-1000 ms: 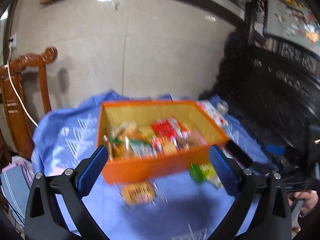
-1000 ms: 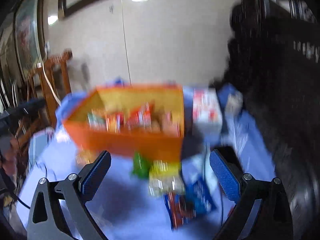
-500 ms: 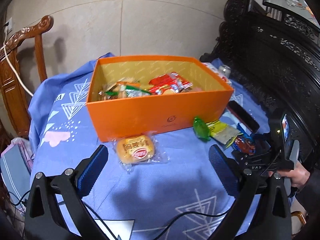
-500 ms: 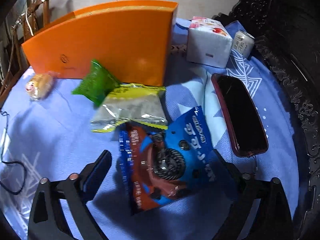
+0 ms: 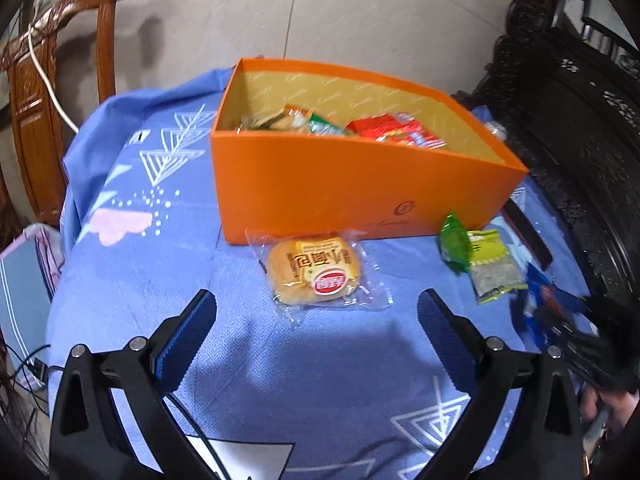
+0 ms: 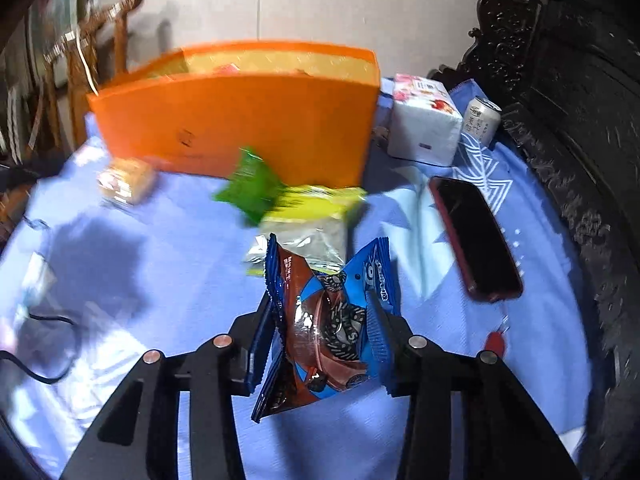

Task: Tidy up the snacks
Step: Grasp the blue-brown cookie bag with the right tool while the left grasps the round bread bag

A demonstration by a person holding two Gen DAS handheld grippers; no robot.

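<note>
The left claw point(image 5: 316, 318) sits low in its frame with its jaws spread wide, one blue-padded finger at lower left and the other at lower right, nothing between them. The right claw point(image 6: 322, 334) fills the bottom centre of its frame, jaws drawn close and pressing from both sides on a blue cookie packet point(image 6: 332, 320). Part of a hand point(image 5: 608, 408) shows at the lower right edge of the left wrist view.
</note>
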